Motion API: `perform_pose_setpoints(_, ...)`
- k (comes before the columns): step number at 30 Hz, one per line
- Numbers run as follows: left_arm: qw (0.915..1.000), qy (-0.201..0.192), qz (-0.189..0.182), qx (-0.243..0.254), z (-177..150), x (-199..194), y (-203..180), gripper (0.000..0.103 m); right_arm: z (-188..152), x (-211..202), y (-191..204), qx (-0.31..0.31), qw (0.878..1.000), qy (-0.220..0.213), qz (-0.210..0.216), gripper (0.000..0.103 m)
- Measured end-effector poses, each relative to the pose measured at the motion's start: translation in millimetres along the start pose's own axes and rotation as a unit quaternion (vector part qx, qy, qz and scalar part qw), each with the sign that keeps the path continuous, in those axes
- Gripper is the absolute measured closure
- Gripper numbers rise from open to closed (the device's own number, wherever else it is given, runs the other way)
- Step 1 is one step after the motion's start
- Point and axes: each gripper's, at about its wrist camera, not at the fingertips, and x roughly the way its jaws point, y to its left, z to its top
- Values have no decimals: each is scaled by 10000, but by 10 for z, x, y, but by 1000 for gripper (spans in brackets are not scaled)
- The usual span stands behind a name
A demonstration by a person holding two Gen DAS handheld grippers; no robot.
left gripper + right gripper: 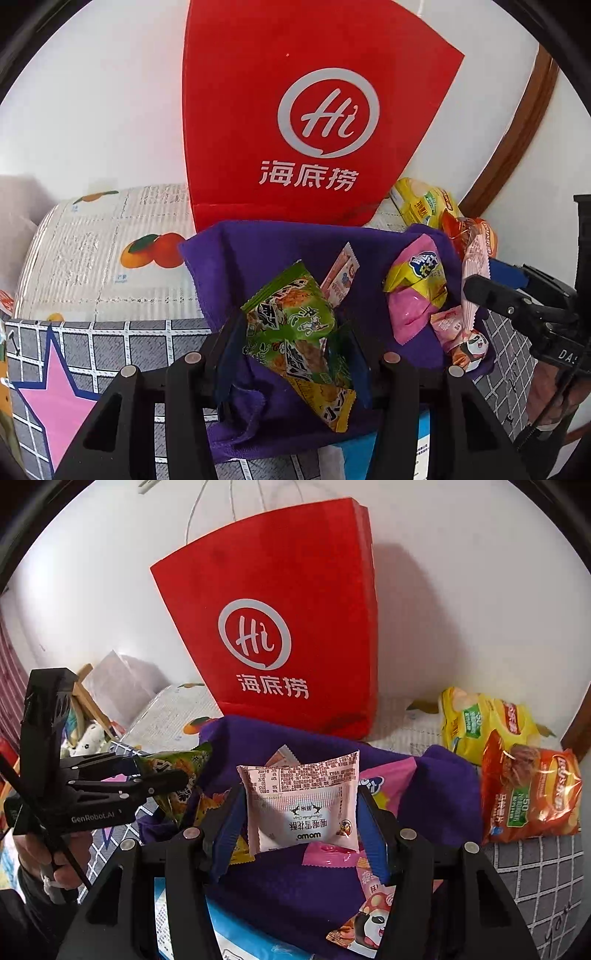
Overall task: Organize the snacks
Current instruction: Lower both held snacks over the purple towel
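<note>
My left gripper [291, 343] is shut on a green snack packet [295, 317], held above a purple cloth [258, 266] strewn with small snacks. My right gripper [301, 812] is shut on a white and pink packet [303, 805] with printed text, over the same cloth [436, 794]. A red paper bag [295, 110] with a white logo stands just behind the cloth, against the wall. In the right wrist view the left gripper [166, 775] shows at the left with the green packet [181, 768]. A pink and yellow packet [413, 291] lies on the cloth.
A yellow chip bag [476, 723] and an orange-red chip bag [528, 794] lie to the right of the cloth. A panda-print packet [365, 919] lies at its near edge. Grey grid fabric with a pink star [55, 398] and a fruit-print mat [110, 258] cover the surface.
</note>
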Motion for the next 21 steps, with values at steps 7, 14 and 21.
perform_pose_setpoints(7,10000,20,27,-31,-14,62,40,54,-50,151,-16,-15,9998,213,35,45)
perform_pose_setpoints(14,10000,-44,-66,-6,-19,56,14,54,-89,208,53,-140,9994,299,49,45)
perform_pose_setpoints(21,10000,-48,-62,17,-9,33,-10,54,-101,225,58,-148,9993,341,18,45)
